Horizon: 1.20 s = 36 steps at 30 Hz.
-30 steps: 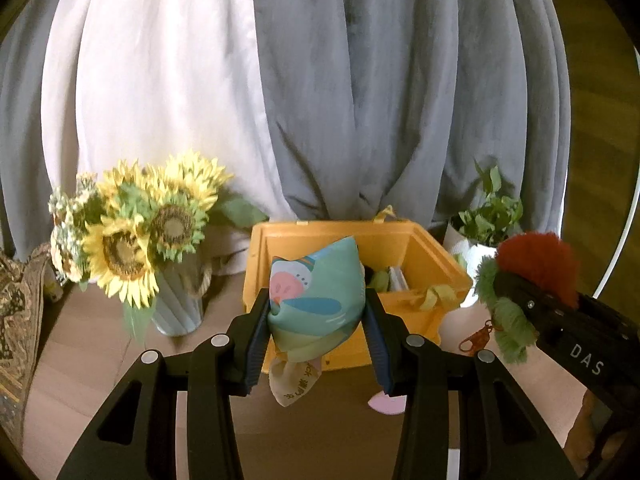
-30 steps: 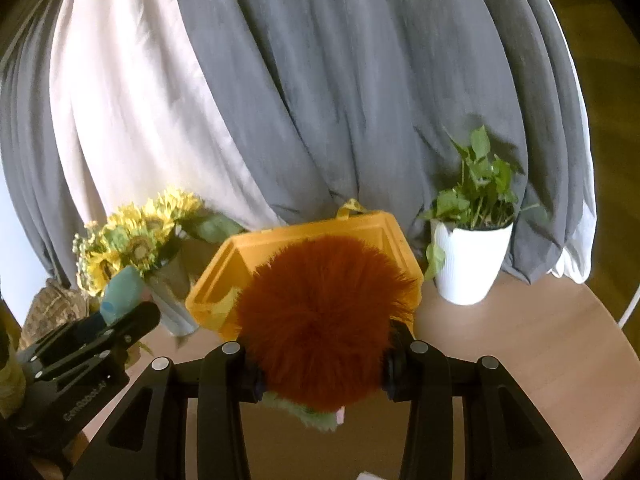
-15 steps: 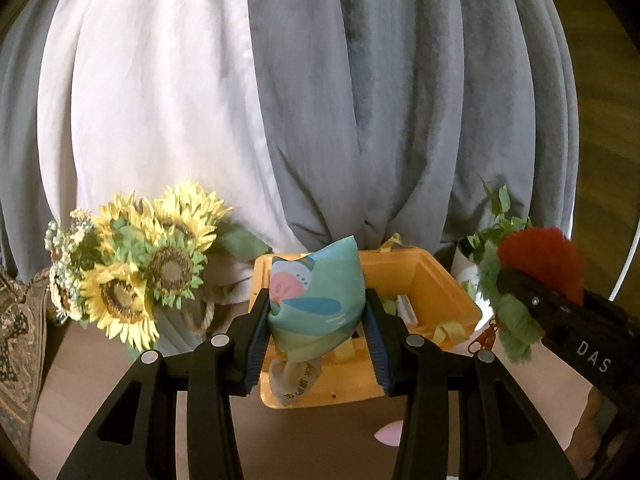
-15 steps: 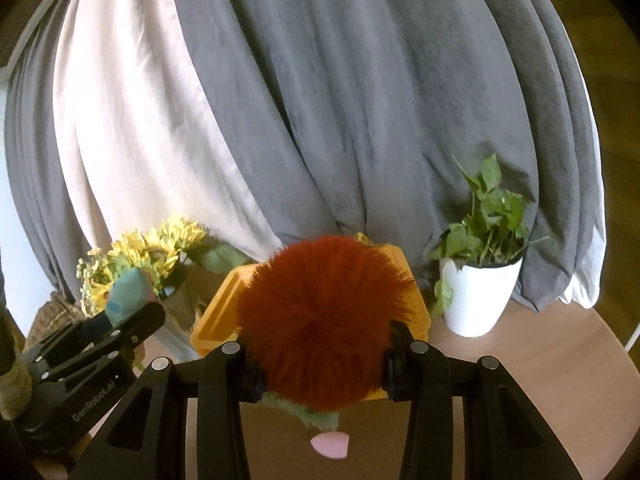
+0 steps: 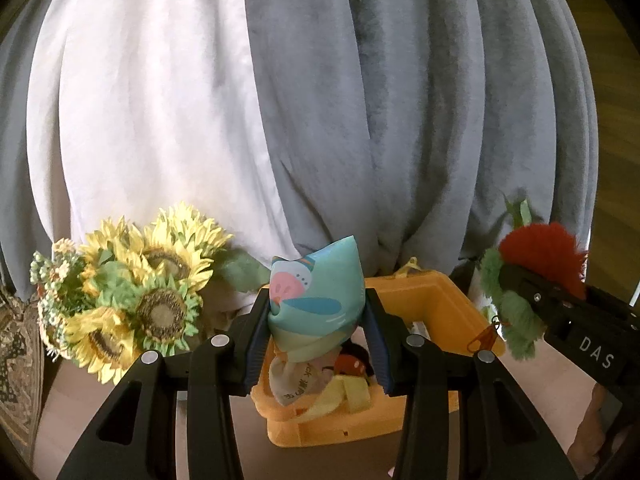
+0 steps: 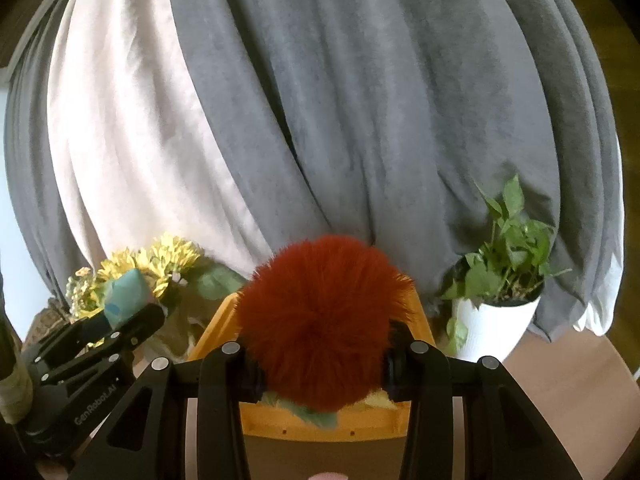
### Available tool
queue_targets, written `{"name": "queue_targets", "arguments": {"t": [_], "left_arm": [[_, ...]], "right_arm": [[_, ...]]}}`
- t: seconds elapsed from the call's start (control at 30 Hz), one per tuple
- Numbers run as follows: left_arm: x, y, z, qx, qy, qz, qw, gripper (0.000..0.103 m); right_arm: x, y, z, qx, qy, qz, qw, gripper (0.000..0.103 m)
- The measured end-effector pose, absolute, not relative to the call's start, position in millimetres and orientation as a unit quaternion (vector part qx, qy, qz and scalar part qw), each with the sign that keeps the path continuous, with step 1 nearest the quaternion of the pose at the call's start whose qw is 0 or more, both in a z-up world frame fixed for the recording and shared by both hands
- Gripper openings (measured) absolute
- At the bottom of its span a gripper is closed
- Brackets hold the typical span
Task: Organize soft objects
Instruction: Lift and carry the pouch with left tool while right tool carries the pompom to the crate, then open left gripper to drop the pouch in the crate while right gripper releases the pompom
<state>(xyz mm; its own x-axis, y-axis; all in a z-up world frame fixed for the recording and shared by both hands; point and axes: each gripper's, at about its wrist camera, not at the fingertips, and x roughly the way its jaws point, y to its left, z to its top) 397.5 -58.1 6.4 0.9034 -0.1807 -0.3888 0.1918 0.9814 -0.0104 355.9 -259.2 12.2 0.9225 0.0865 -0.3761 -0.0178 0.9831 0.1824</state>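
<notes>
My left gripper (image 5: 316, 344) is shut on a teal soft pouch with a pink and white bird print (image 5: 316, 300), a cloth tag hanging under it. It hangs over the near left part of an orange plastic bin (image 5: 424, 300) that holds yellow and red soft items (image 5: 352, 376). My right gripper (image 6: 324, 364) is shut on a fluffy red pompom toy with green fur below (image 6: 320, 320), just above the same orange bin (image 6: 320, 428). In the left wrist view the red and green toy (image 5: 532, 268) and right gripper show at the right edge. The left gripper with the pouch (image 6: 124, 300) appears at the left of the right wrist view.
A sunflower bouquet (image 5: 132, 300) stands left of the bin. A potted green plant in a white pot (image 6: 496, 304) stands to its right. Grey and white curtains (image 5: 320, 100) hang close behind. The wooden tabletop (image 6: 560, 376) shows at the right.
Both grippers have moved forward and a little up with their toys. The orange bin now lies directly under them and lower in both views. The grips are unchanged.
</notes>
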Motion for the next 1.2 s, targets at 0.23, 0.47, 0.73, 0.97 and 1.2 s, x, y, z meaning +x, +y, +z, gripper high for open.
{"name": "queue_targets", "arguments": {"t": [0.23,0.47,0.73,0.97,1.2], "left_arm": [[422.3,-60.1,2.6,0.015,0.204,-0.093,0.974,0.043],[445.5,-63.0,-7.9,0.014,0.221,-0.094,0.971,0.043],[473.3,-66.5,-32.6,0.013,0.258,-0.100,0.961,0.043],[494.7,-73.1,-56.3,0.022,0.291,-0.103,0.951,0.043],[511.2,-79.3,-81.3,0.038,0.333,-0.111,0.936,0.044]], "right_arm": [[381.5,-261.5,8.4,0.091,0.202,0.024,0.975,0.043],[410.6,-263.5,-2.1,0.097,0.223,0.022,0.970,0.043],[435.9,-266.4,-18.7,0.103,0.253,0.016,0.962,0.043],[458.4,-268.4,-42.0,0.105,0.299,0.018,0.948,0.043],[474.8,-269.2,-66.1,0.106,0.344,0.013,0.933,0.044]]}}
